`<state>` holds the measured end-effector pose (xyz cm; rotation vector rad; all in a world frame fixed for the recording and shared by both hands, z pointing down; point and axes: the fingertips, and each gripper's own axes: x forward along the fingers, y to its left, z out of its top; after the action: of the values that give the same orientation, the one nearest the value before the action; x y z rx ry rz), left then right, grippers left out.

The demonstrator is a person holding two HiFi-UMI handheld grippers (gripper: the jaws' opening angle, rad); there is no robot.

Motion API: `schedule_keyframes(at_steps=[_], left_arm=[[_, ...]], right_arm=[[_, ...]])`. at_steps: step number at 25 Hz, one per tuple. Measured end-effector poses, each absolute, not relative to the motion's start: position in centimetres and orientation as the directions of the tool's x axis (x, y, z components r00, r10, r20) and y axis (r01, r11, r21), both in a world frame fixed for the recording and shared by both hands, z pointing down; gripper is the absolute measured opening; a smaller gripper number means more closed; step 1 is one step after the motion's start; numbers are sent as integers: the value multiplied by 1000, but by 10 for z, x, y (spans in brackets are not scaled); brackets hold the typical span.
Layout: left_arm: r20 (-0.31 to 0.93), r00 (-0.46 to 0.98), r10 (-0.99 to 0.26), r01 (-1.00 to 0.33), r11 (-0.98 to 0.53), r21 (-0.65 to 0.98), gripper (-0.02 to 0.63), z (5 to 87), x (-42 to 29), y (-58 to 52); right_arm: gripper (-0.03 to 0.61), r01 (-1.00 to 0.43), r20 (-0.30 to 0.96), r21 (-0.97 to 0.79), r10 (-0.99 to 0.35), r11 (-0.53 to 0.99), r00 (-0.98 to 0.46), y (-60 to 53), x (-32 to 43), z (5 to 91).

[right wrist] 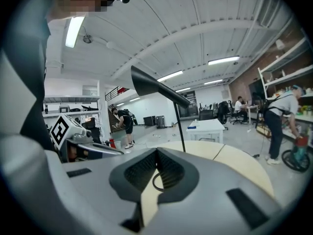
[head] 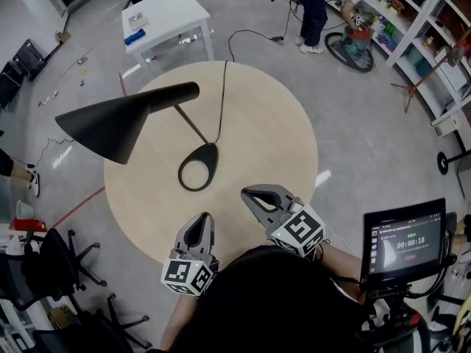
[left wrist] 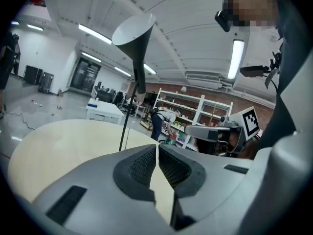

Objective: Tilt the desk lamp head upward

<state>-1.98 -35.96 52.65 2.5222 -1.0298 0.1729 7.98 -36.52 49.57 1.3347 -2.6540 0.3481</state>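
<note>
A black desk lamp stands on the round beige table. Its cone-shaped head points left and down, on a slanted stem rising from a ring base. A black cord runs from the base off the table's far edge. My left gripper and right gripper hover at the near edge, short of the base, both shut with nothing between the pads. The left gripper view shows shut jaws under the lamp head. In the right gripper view, shut jaws sit before the head.
A white table stands beyond the round table. A person bends at shelves at the far right. A tablet screen on a stand is at my right, and office chairs are at the lower left.
</note>
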Motion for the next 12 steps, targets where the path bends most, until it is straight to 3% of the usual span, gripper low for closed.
schedule_keyframes(at_steps=[12], left_arm=[[319,740,-592,-673,-660,335,5,542,-3,-363]], right_arm=[[5,-819,257,-126,-779,560,-572,-357,84,508]])
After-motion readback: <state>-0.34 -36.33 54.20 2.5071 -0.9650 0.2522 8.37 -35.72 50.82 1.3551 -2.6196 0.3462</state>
